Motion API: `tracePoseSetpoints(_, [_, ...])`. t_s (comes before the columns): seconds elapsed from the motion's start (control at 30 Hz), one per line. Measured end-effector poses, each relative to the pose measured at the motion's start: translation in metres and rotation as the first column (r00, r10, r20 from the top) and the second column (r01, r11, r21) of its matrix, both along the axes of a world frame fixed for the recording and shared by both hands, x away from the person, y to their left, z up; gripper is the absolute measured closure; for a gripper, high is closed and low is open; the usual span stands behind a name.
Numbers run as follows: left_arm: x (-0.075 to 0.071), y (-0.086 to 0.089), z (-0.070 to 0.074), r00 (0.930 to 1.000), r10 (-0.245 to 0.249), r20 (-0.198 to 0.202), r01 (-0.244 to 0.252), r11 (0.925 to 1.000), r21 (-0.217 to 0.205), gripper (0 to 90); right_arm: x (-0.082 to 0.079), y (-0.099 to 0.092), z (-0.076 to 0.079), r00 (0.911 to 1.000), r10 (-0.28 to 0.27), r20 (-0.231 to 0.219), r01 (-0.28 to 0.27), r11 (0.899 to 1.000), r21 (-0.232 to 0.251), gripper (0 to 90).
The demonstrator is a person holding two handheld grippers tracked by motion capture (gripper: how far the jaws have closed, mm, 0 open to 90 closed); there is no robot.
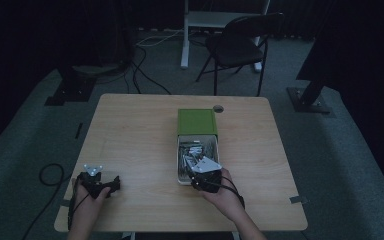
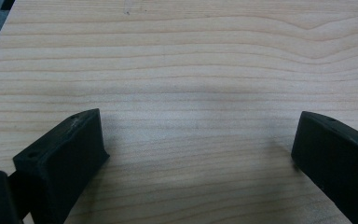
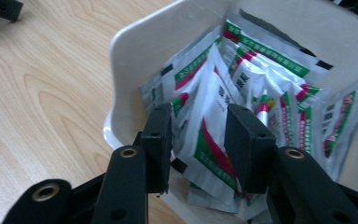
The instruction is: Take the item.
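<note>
A white tray (image 1: 179,165) stands drawn out of a green box (image 1: 196,122) at the middle of the wooden table (image 1: 135,135). Inside the tray (image 3: 140,51) lie several white packets (image 3: 261,70) with red and green print. My right gripper (image 1: 198,172) dips into the tray's near end. Its jaws (image 3: 199,116) stand narrowly apart around one packet (image 3: 205,135), and I see no clear pinch on it. My left gripper (image 1: 98,180) rests at the table's front left, wide open (image 2: 198,126) over bare wood.
A small round hole (image 1: 218,108) sits in the tabletop just behind the green box. Beyond the table stand a dark folding chair (image 1: 237,47) and a white desk leg (image 1: 184,45). Cables trail over the floor at left (image 1: 50,172).
</note>
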State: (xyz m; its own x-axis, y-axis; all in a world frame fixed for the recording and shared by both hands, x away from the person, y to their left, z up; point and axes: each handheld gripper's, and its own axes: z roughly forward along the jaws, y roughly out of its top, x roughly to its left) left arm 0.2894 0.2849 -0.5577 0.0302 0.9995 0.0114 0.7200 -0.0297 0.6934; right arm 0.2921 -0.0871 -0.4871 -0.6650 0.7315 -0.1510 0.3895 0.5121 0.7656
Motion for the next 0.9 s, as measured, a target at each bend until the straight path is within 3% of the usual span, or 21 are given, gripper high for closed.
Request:
tracePoseSetpoints(0.33, [0.0000,0.0000,0.0000,1.0000,0.000,0.000,0.000,1.0000,0.000,3.1,0.0013,-0.0067,0.0012,0.9999,-0.013,0.009,0.013,1.000,-0.021,73.0])
tracePoseSetpoints(0.63, [0.0000,0.0000,0.0000,1.0000,0.000,0.000,0.000,1.0000,0.000,3.2,0.0035,-0.0018,-0.0046,0.9998,-0.015,-0.012,0.014,0.999,-0.049,77.2])
tracePoseSetpoints(0.73, [0.0000,0.0000,0.0001,1.0000,0.000,0.000,0.000,1.0000,-0.001,3.1,0.0063,-0.0023,-0.0082,0.9992,-0.027,-0.030,0.026,0.999,-0.031,81.6])
tracePoseSetpoints(0.9, [0.0000,0.0000,0.0000,1.0000,0.000,0.000,0.000,1.0000,0.000,3.1,0.0066,-0.0021,-0.0049,0.9991,-0.042,0.002,0.042,0.998,-0.047,89.8])
